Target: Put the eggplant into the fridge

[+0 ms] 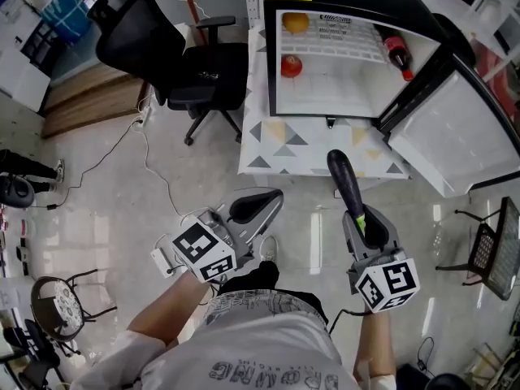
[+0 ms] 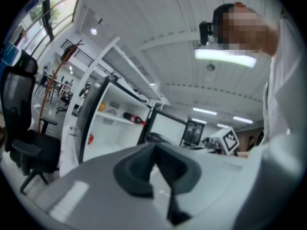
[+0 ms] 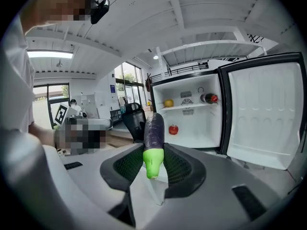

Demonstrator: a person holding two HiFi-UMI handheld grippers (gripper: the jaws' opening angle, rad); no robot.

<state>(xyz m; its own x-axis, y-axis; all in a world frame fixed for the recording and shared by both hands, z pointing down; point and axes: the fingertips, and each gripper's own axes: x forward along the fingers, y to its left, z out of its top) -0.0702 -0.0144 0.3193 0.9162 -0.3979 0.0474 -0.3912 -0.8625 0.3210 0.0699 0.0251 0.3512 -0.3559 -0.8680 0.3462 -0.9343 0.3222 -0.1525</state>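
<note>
A dark purple eggplant [image 1: 344, 177] with a bright green stem end [image 3: 152, 162] sticks out forward from my right gripper [image 1: 358, 223], which is shut on it near the stem. The small black fridge [image 1: 325, 84] stands ahead on a low table with its door [image 1: 455, 140] swung open to the right. In the right gripper view the eggplant [image 3: 154, 128] points toward the open fridge [image 3: 192, 123]. My left gripper [image 1: 255, 206] is held beside the right one, shut with nothing in it. Its dark pads meet in the left gripper view [image 2: 156, 169].
The fridge holds an orange fruit [image 1: 296, 23] and a cola bottle [image 1: 396, 55] on the upper shelf, and a red fruit [image 1: 291, 66] below. A black office chair [image 1: 175, 51] stands left of the table [image 1: 276, 149]. A wire chair [image 1: 496, 250] is at the right.
</note>
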